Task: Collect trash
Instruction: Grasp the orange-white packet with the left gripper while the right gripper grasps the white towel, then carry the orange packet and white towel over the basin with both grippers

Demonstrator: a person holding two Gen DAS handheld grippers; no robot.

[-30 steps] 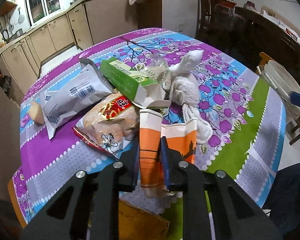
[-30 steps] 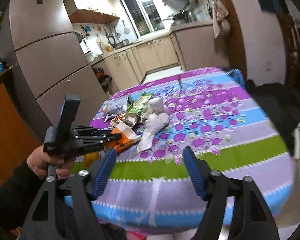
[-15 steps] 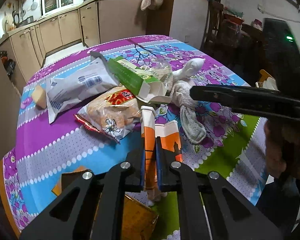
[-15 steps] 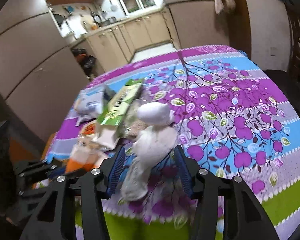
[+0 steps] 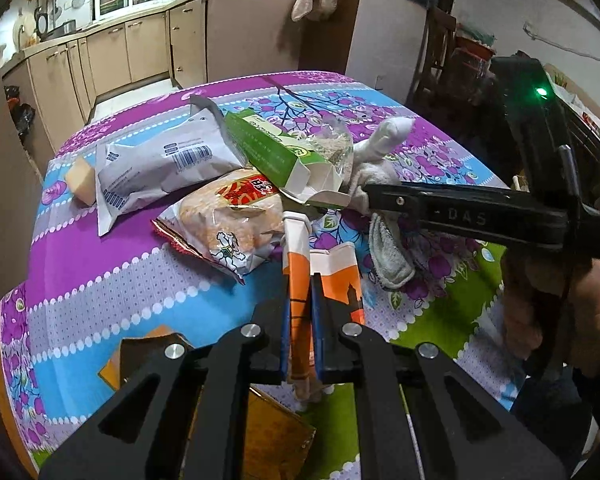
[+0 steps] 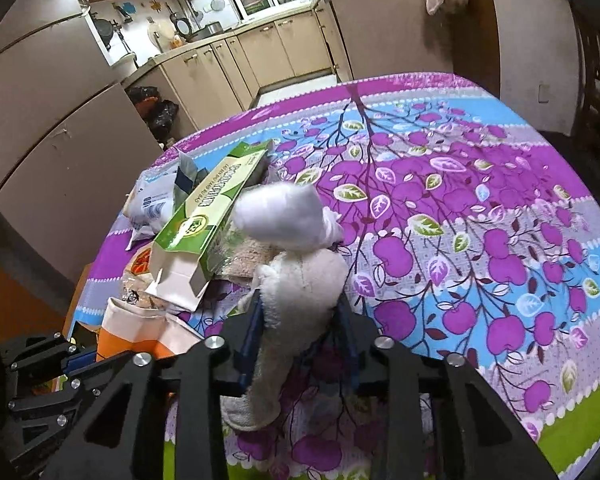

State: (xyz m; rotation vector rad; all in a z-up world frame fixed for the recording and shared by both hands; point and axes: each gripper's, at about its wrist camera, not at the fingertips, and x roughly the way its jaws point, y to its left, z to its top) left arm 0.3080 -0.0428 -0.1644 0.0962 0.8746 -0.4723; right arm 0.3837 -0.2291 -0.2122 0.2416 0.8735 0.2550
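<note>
While pinching the flattened orange-and-white paper cup [image 5: 300, 288] at lower centre of the left wrist view, left gripper [image 5: 300, 320] pressed tight on it, pads flat against both sides of one wall. Heaped at mid-left on the purple flowered tablecloth [image 5: 100, 248]: a grey-white pouch [image 5: 160, 168], below it a torn snack bag [image 5: 228, 220], then a green carton [image 5: 268, 148] with its flap open, lying across both. Further right, a whitish rag [image 5: 384, 176], crossed by the black body of the other tool. Over in the right wrist view, right gripper [image 6: 298, 320] at lower centre astride the rag [image 6: 300, 280], jaws just now closing, blue pads against its sides, cloth bunched between them. Same green carton [image 6: 208, 216] at left of centre, touching the rag.
</note>
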